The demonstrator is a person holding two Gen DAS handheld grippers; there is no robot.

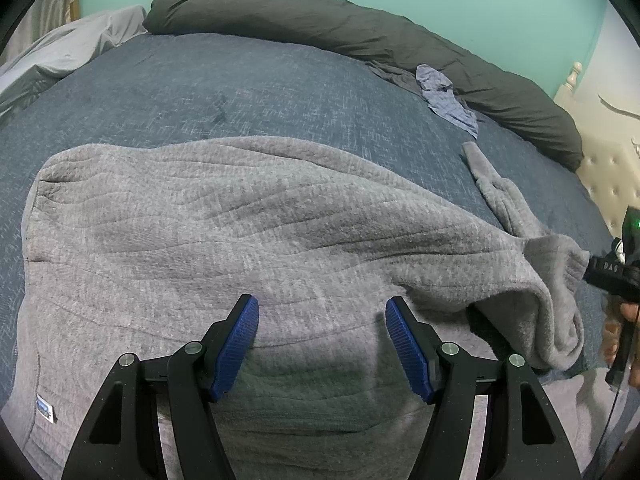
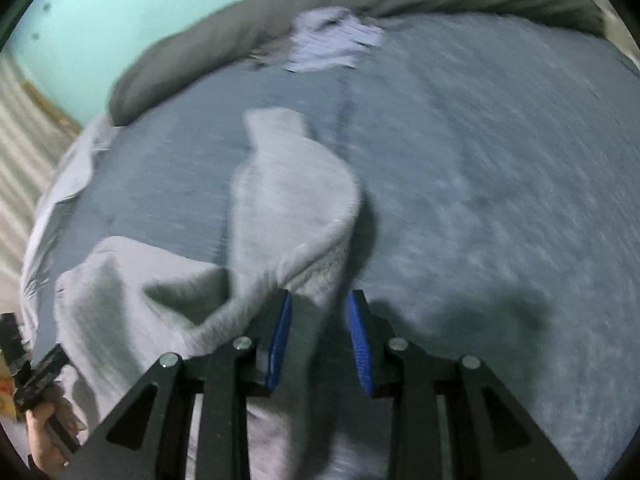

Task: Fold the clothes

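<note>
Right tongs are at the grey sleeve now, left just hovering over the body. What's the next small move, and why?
Probably close the right tongs on the sleeve fold: their jaws stand apart with grey cloth between them, and the sleeve lies out on the blue bedspread, unfolded. The left tongs hang open over the sweater.

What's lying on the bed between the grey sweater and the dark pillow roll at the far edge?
In the left wrist view, a small crumpled light-blue cloth lies between the grey sweater and the dark pillow roll; otherwise just blue bedspread.
</note>
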